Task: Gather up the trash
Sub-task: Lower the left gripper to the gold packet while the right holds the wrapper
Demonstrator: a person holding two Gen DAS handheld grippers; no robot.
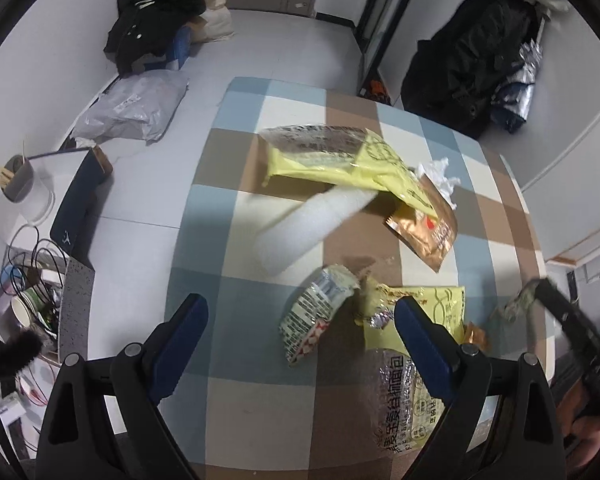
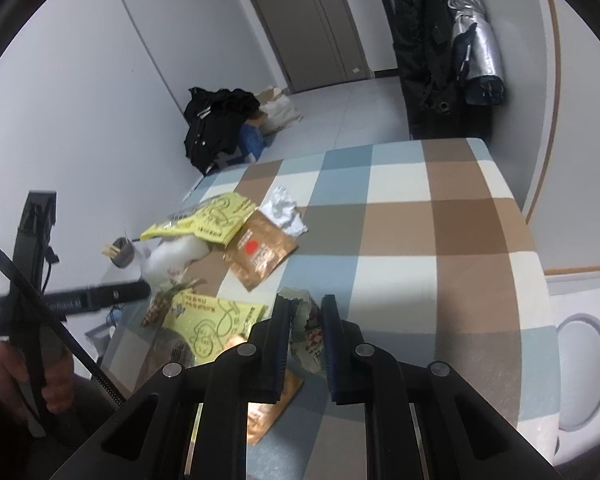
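My left gripper [image 1: 302,320] hangs open over the checked table [image 1: 204,208]. A green-white snack wrapper [image 1: 320,316] lies between its fingers, untouched. Beside it lies a yellow bread bag [image 1: 404,400], and farther off a second yellow bag [image 1: 328,156], a white foam roll [image 1: 308,228], a copper packet [image 1: 428,232] and a crumpled tissue [image 1: 440,176]. My right gripper [image 2: 307,312] is shut on a crumpled pale wrapper [image 2: 310,336] just above the cloth. That gripper [image 1: 540,292] also shows blurred at the right edge of the left wrist view.
On the floor to the left are a black clothes pile [image 1: 152,20], a grey plastic bag [image 1: 136,108], a dark box [image 1: 76,200] and cups with cables [image 1: 28,300]. A black coat [image 2: 428,52] and a silver umbrella [image 2: 476,52] hang beyond the table's far end. A hand [image 2: 20,372] holds the left gripper.
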